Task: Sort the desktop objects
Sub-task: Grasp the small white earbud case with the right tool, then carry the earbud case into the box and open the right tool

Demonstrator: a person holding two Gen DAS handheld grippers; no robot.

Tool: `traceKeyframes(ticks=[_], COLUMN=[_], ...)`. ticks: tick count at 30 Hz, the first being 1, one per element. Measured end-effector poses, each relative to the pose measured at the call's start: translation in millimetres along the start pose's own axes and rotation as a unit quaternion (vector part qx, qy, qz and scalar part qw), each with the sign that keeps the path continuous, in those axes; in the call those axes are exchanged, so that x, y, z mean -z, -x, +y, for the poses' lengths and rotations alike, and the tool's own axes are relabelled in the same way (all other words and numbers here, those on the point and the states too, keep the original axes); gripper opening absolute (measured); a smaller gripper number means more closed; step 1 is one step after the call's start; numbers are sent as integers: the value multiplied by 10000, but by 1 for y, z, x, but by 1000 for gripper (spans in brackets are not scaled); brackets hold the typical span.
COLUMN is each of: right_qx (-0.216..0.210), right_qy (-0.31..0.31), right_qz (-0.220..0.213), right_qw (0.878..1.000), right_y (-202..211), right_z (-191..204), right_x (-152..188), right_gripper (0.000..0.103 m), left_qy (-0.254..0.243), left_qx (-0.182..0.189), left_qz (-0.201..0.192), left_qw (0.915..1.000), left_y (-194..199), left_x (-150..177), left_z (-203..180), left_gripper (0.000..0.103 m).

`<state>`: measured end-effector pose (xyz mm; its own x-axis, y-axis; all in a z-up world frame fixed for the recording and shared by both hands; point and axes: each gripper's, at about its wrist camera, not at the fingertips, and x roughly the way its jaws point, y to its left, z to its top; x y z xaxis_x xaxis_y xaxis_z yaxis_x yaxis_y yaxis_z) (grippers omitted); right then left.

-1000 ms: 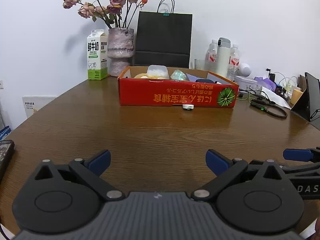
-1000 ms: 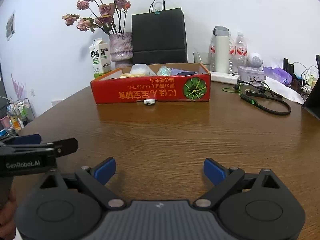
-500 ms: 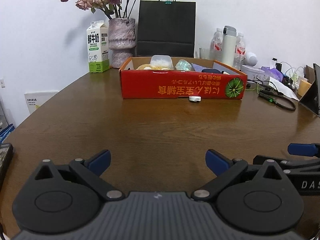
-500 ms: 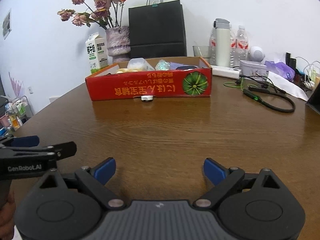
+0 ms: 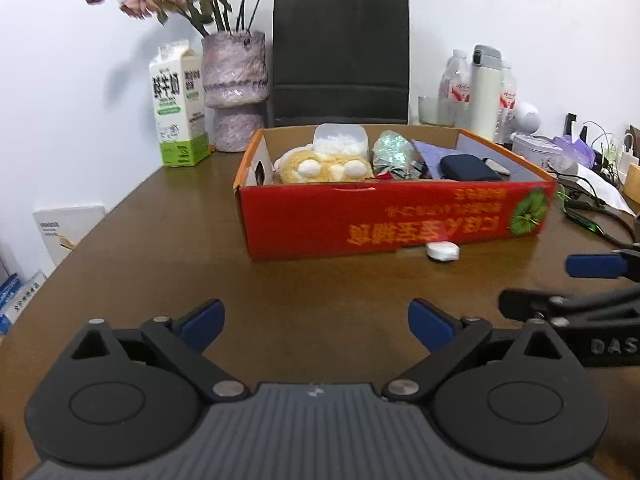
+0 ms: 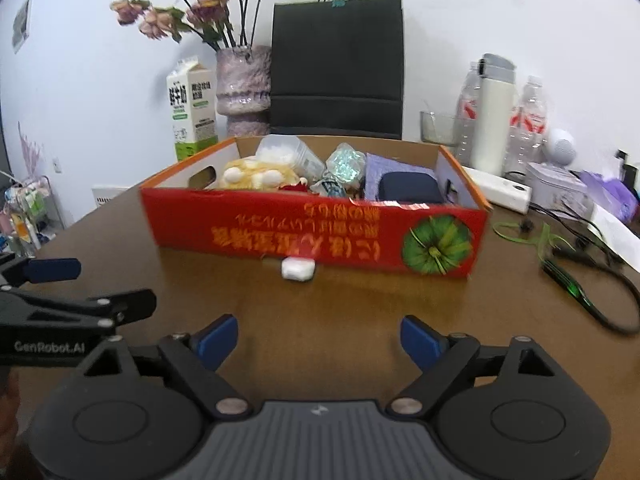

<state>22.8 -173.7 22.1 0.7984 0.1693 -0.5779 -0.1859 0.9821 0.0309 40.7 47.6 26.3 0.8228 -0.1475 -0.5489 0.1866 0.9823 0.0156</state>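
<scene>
Before the red box (image 6: 312, 236), white case (image 6: 297, 269) lies lengthwise along it

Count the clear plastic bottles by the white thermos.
2 for sure: one bottle left of the thermos, one bottle right of it, both at the table's back edge. More may hide behind the thermos.

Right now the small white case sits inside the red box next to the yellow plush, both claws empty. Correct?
Not quite. The small white case lies on the table, outside the red box, against its front wall; the right wrist view shows this clearly. The yellow plush is inside the box. Both claws are empty: the left claw is open, and the right claw is closing on nothing.
</scene>
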Motion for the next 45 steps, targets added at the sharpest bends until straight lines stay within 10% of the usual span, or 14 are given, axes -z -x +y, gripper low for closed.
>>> traceKeyframes(ticks=[6, 13, 45], right_qx=[-59, 192, -52], right_qy=[-192, -107, -149], right_qz=[353, 281, -768], right_qw=[9992, 9994, 9969], right_y=[-64, -81, 175], right_z=[13, 20, 7], right_x=[-28, -31, 92], right_gripper=[50, 26, 26], left_qy=[191, 443, 91], left_qx=[304, 557, 336], left_qz=[257, 516, -840], left_qw=[9990, 9961, 9959], left_y=[-40, -65, 158], left_x=[-19, -25, 84], left_z=[16, 17, -63], left_gripper=[78, 14, 8])
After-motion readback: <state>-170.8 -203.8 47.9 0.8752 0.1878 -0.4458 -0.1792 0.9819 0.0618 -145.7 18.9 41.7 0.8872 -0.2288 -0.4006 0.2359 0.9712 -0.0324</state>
